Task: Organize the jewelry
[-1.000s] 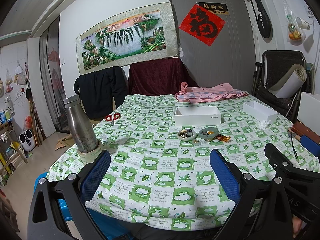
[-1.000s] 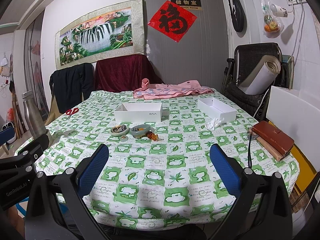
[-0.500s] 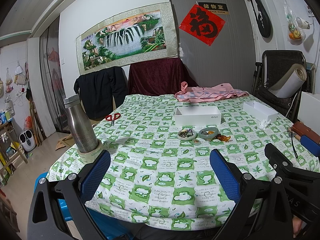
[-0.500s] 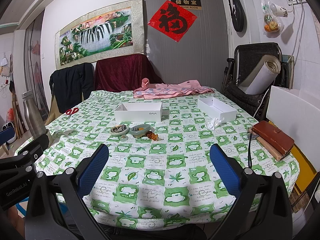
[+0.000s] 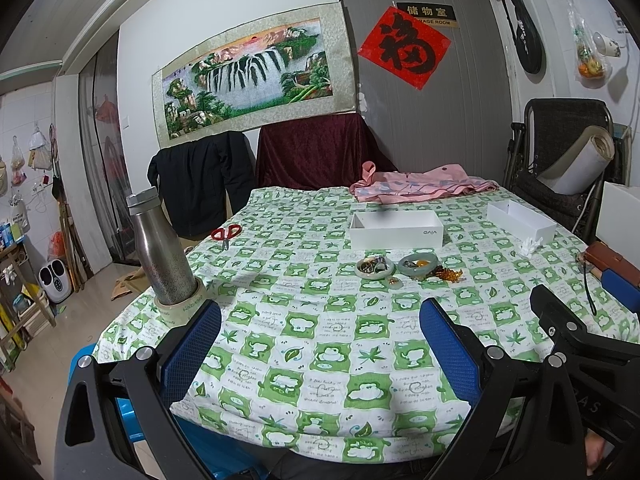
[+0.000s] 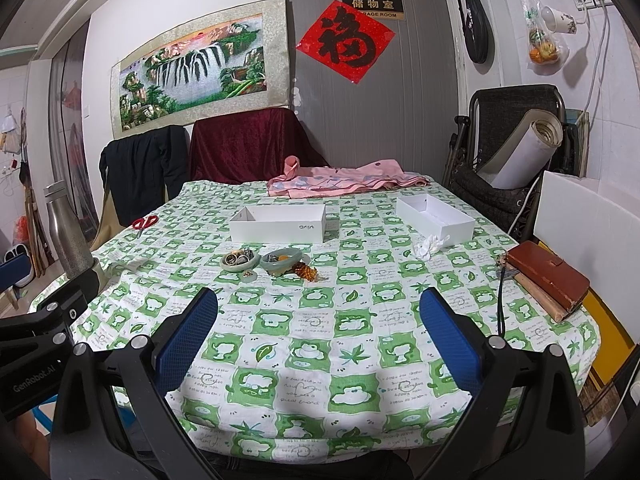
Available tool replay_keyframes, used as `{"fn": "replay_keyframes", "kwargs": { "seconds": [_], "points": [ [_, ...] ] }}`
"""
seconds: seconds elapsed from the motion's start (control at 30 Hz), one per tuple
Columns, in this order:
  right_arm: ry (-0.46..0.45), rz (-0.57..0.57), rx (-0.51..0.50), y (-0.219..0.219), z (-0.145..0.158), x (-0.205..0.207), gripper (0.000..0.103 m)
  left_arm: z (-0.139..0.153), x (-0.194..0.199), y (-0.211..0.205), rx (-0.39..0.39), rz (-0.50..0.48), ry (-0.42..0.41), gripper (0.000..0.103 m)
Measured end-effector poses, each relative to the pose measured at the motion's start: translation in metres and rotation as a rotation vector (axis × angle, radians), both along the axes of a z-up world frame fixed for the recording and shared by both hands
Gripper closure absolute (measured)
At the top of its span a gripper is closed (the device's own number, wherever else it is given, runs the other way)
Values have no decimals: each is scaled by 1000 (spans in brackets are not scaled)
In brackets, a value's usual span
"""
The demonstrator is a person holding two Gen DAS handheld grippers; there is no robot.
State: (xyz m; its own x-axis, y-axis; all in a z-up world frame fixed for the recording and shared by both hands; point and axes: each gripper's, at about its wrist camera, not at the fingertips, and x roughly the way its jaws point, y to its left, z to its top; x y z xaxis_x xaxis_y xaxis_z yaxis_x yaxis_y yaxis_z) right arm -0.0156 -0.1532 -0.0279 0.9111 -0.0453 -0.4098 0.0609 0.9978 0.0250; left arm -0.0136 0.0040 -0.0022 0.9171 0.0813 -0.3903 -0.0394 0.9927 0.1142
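Table [image 6: 360,360], green-checked cloth. White box [image 6: 278,226], mid-surface. Left gripper [image 5: 320,348] and right gripper [image 6: 318,334], near edge: jaws wide apart, empty. Two jade bangles [image 6: 260,261] holding small jewelry, just before the box.

Tabletop [image 6: 280,364] was covered by a green-and-white checked cloth with leaf and frog prints. Near centre: an open white box [image 6: 278,225] printed "vivo", and just in front of it two jade bangles [image 6: 261,261] lying flat side by side, small jewelry pieces inside each. A small jade ring [image 6: 249,277] lay beside the left bangle, an amber bead string [image 6: 305,271] beside the right. Second open white box [image 6: 434,214] sat toward the right edge, crumpled tissue [image 6: 427,246] at its near corner. Brown leather wallet [image 6: 550,274] lay at the right edge. Pink garment [image 6: 344,182] at the far side, red scissors [image 5: 226,233] far left, steel bottle [image 5: 160,252] upright in a tape roll [image 5: 182,307] at the left edge.
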Motion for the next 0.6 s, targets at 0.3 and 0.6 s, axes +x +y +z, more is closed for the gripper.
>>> {"fn": "replay_keyframes", "kwargs": {
  "seconds": [0.3, 0.6],
  "points": [
    [27, 8, 4, 2, -9, 10, 7, -11, 12, 8, -6, -8, 45, 6],
    [66, -1, 16, -8, -22, 34, 6, -30, 37, 6, -5, -10, 128, 6]
  ]
}}
